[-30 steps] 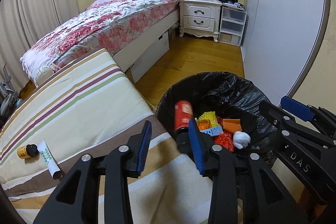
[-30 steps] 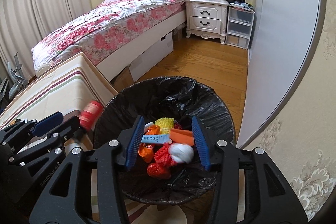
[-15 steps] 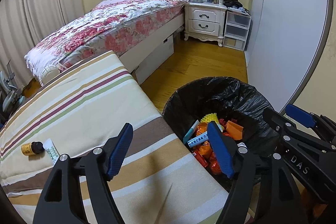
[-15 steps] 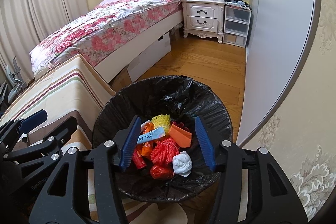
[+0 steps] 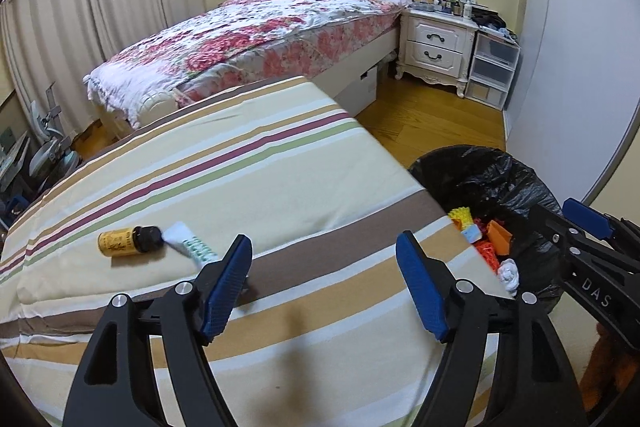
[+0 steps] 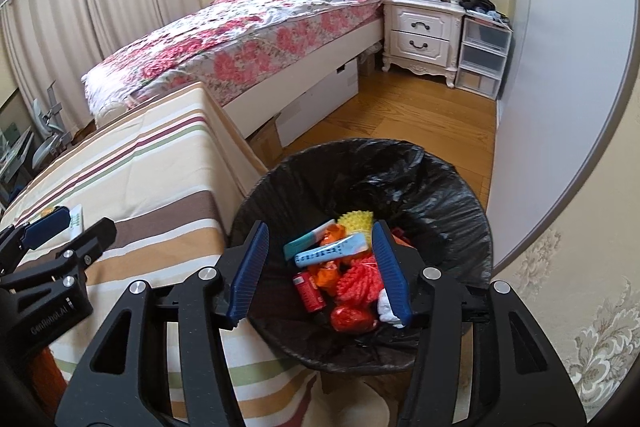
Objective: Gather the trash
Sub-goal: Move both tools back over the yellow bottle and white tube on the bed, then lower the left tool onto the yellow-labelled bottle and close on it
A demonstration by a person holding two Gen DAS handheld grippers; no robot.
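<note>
A bin lined with a black bag (image 6: 432,187) stands beside the striped mattress (image 5: 240,163) and holds several pieces of trash, among them a red can (image 6: 308,291), a blue tube (image 6: 332,253) and a white wad (image 5: 509,273). My right gripper (image 6: 322,267) is open and empty right above the bin. My left gripper (image 5: 324,281) is open and empty over the mattress. A yellow bottle with a black cap (image 5: 128,239) and a white tube (image 5: 190,246) lie on the mattress just left of its left finger.
A bed with a floral cover (image 5: 256,31) stands behind the mattress. A white nightstand (image 5: 438,45) and plastic drawers (image 5: 494,67) are at the far wall. A wardrobe door (image 6: 560,67) runs along the right. Wooden floor (image 6: 404,115) lies between.
My left gripper let the red can fall into the bin, opened wide and swung left over the mattress toward the bottle and tube. The right gripper stayed over the bin.
</note>
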